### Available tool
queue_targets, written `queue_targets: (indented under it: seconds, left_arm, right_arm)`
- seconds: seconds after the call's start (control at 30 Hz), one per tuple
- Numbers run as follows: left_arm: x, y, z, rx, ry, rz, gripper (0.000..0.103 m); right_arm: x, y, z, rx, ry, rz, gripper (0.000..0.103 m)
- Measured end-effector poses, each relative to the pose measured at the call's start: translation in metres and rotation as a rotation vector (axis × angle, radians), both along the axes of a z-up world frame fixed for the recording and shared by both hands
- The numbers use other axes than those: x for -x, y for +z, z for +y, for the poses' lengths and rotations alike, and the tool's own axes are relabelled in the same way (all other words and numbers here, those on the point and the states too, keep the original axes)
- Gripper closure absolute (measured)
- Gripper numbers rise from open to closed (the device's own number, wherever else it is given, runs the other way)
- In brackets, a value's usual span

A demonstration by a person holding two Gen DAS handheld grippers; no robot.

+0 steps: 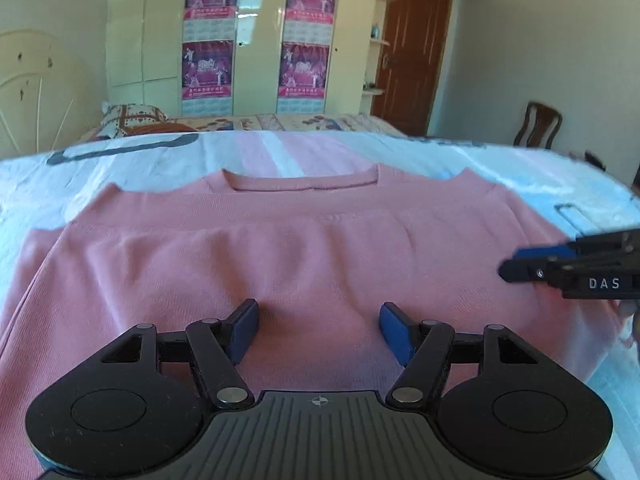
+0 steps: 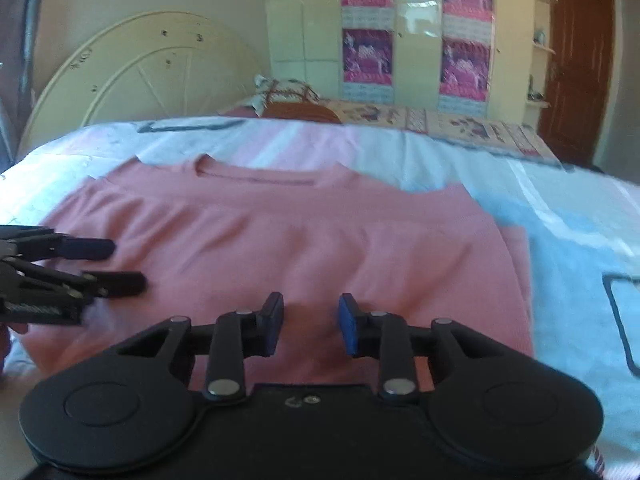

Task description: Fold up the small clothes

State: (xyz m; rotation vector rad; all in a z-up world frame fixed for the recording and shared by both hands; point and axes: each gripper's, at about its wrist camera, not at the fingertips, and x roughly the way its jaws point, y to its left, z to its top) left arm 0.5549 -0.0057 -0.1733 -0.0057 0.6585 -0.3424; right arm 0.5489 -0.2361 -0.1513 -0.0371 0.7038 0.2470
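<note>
STEP: grasp near hem | ITEM: pink shirt (image 1: 304,248) flat on bed (image 1: 120,156), collar far | left tool (image 1: 319,330) jaws apart, empty | right tool (image 2: 311,326) narrowly apart, empty | METHOD: judged best to pinch both hem layers level, lift evenly.

A: Any writing you can actually read here?

B: Only one bit. The letters "DAS" in white on the black body of the right gripper (image 1: 520,264), where it comes in at the right edge of the left wrist view.

A: What about the posters (image 1: 208,70) on the wardrobe (image 1: 256,40)?

B: There are four, pink and purple, each with a red band of print and a calendar-like grid below, but the print is too small and blurred to read in either view.

A: And the bedsheet (image 2: 580,240)?

B: Dark outlined shapes on it, nothing I can make out as letters
</note>
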Motion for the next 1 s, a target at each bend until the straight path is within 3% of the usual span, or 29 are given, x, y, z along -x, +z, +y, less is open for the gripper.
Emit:
queue_targets:
  seconds: [0.03, 0.07, 0.13, 0.2, 0.27, 0.33, 0.43, 0.5, 0.53, 0.57, 0.73, 0.8, 0.87, 1.0]
  left_arm:
    - [0.001, 0.004, 0.002, -0.005, 0.007, 0.000, 0.037]
    - [0.003, 0.007, 0.005, -0.015, 0.020, -0.010, 0.037]
    - [0.007, 0.008, 0.017, -0.032, 0.057, -0.028, 0.037]
    - [0.006, 0.000, 0.035, -0.040, 0.115, 0.011, 0.037]
    - [0.009, -0.001, 0.052, -0.010, 0.131, 0.015, 0.037]
    - [0.013, -0.001, 0.058, -0.084, 0.174, 0.008, 0.037]
    - [0.022, -0.002, 0.077, -0.060, 0.231, 0.025, 0.036]
    - [0.030, 0.004, 0.075, -0.068, 0.258, 0.017, 0.036]
    - [0.036, 0.007, 0.069, -0.045, 0.252, 0.010, 0.036]
    - [0.043, 0.011, 0.059, -0.024, 0.230, -0.007, 0.036]
    - [0.060, 0.008, -0.003, -0.021, 0.106, 0.010, 0.036]
    - [0.060, -0.003, -0.014, -0.049, 0.110, 0.069, 0.036]
    - [0.070, -0.007, -0.016, -0.089, 0.090, 0.044, 0.036]
    - [0.079, -0.001, 0.002, -0.075, 0.114, 0.030, 0.036]
  right_arm:
    - [0.001, -0.001, -0.010, -0.042, -0.014, 0.010, 0.073]
    - [0.004, 0.002, -0.016, -0.029, -0.036, 0.009, 0.077]
    - [0.011, 0.006, -0.025, 0.034, -0.080, -0.016, 0.074]
    - [0.013, -0.003, -0.046, 0.020, -0.115, 0.029, 0.080]
    - [0.019, -0.003, -0.058, 0.000, -0.134, 0.017, 0.081]
    - [0.024, -0.002, -0.064, 0.039, -0.161, 0.013, 0.081]
    - [0.029, -0.004, -0.066, 0.050, -0.180, 0.009, 0.081]
    - [0.032, 0.004, -0.057, 0.061, -0.193, 0.007, 0.074]
    - [0.037, 0.009, -0.051, 0.034, -0.185, -0.012, 0.066]
    - [0.041, 0.013, -0.041, 0.005, -0.166, -0.026, 0.066]
    - [0.055, 0.008, 0.038, 0.034, 0.019, 0.001, 0.074]
    - [0.054, -0.005, 0.059, 0.135, 0.006, 0.062, 0.073]
    - [0.065, -0.009, 0.066, 0.199, 0.000, 0.033, 0.072]
    - [0.079, -0.007, 0.065, 0.214, 0.005, 0.022, 0.072]
